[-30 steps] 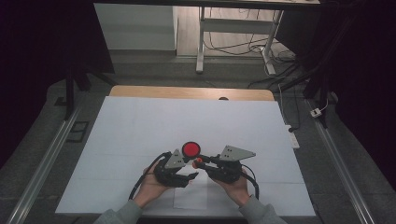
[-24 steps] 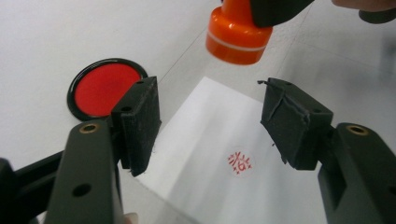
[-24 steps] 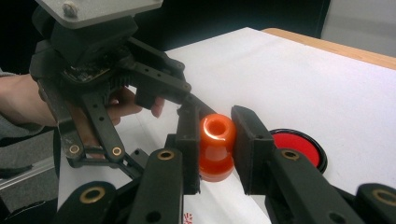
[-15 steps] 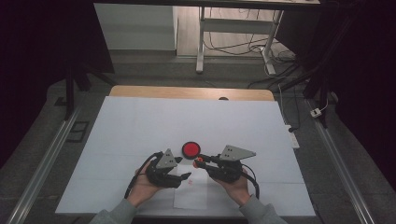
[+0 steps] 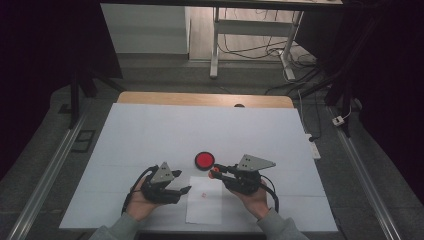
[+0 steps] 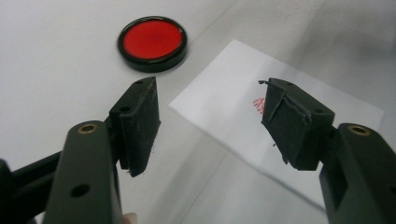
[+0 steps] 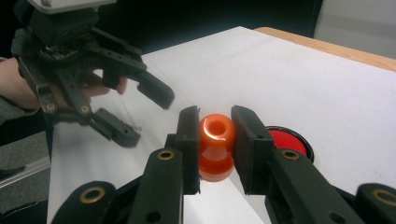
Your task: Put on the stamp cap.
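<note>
Right tongs [image 7: 215, 135] clamp orange stamp [image 7: 215, 144]; paper's [image 6: 233, 107] red mark [image 6: 258, 104] unreadable

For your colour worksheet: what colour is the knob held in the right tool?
Orange knob, clearest in the right gripper view.

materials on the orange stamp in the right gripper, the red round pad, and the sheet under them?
Orange stamp: looks like glossy moulded plastic, with bright highlights on its rounded top.
Red round pad: shiny black rim, probably plastic; the red centre is matt, likely an ink surface, though I can't be sure.
Sheet: thin, flat, matt white with a red printed mark, so most likely paper.
Right gripper is shut on the stamp.
</note>
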The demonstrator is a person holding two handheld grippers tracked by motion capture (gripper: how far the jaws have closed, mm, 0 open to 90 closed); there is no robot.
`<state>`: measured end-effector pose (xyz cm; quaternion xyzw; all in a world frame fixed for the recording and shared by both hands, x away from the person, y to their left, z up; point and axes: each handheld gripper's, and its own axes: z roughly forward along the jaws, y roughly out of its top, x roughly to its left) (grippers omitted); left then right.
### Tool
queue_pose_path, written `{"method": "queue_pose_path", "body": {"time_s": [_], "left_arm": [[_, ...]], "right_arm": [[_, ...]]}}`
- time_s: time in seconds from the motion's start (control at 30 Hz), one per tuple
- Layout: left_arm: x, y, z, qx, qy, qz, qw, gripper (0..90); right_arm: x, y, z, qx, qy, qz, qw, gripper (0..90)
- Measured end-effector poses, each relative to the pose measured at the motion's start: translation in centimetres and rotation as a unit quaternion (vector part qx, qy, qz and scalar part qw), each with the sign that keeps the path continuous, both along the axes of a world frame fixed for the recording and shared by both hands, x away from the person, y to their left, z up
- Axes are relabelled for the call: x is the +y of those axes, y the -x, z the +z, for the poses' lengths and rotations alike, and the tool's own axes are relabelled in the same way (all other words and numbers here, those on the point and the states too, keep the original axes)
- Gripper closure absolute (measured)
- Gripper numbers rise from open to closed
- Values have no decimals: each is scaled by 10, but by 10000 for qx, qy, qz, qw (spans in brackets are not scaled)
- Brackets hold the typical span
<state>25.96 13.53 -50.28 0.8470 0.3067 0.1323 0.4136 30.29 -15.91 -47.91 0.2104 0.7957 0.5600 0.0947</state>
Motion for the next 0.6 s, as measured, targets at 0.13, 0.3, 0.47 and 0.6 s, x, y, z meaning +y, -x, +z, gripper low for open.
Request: {"method": "queue_pose_path", "body": {"time_s": [0.13, 0.3, 0.47, 0.6], "left_arm": [[17, 5, -1, 50, 27, 155, 9999, 365], [41, 13, -4, 108, 116, 421, 9990, 363], [61, 21, -8, 121, 175, 635, 9978, 363], [73, 28, -10, 125, 193, 740, 9970, 357]], "right_arm": [[-1, -1, 0, -13, 24, -22, 10000, 730], [-2, -3, 0, 4, 24, -38, 10000, 730], [-3, -4, 0, -2, 39, -54, 10000, 730], [-6, -6, -1, -1, 29, -106, 9999, 729]]}}
